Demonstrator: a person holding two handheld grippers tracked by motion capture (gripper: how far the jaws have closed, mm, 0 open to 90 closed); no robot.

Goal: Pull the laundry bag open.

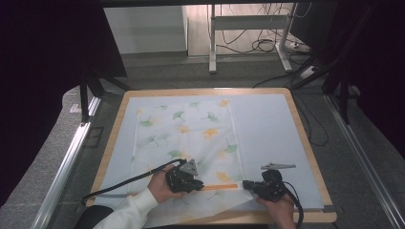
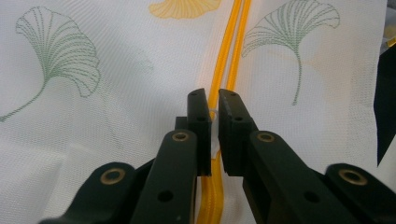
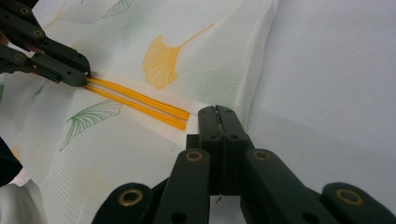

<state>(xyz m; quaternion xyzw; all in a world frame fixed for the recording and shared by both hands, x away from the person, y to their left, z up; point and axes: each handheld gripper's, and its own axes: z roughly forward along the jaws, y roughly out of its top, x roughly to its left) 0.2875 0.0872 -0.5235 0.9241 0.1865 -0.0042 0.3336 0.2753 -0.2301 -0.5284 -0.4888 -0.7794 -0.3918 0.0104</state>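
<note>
A white mesh laundry bag [image 1: 191, 129] printed with green and yellow ginkgo leaves lies flat on the table, its orange zipper [image 1: 222, 186] running along the near edge. My left gripper [image 1: 199, 185] is at the zipper's left end. In the left gripper view its jaws [image 2: 212, 100] stand almost together over the orange zipper [image 2: 231, 46], pinching a small white pull [image 2: 214, 113]. My right gripper [image 1: 246, 184] is shut on the bag's cloth just past the zipper's right end [image 3: 217, 114]. The right gripper view shows the zipper [image 3: 140, 102] stretched between the two grippers.
A pale blue mat [image 1: 272, 129] covers the wooden table [image 1: 305, 143]. A white sleeve [image 1: 129, 210] comes in at the bottom left. Desk legs and cables [image 1: 258, 43] stand on the floor beyond the table.
</note>
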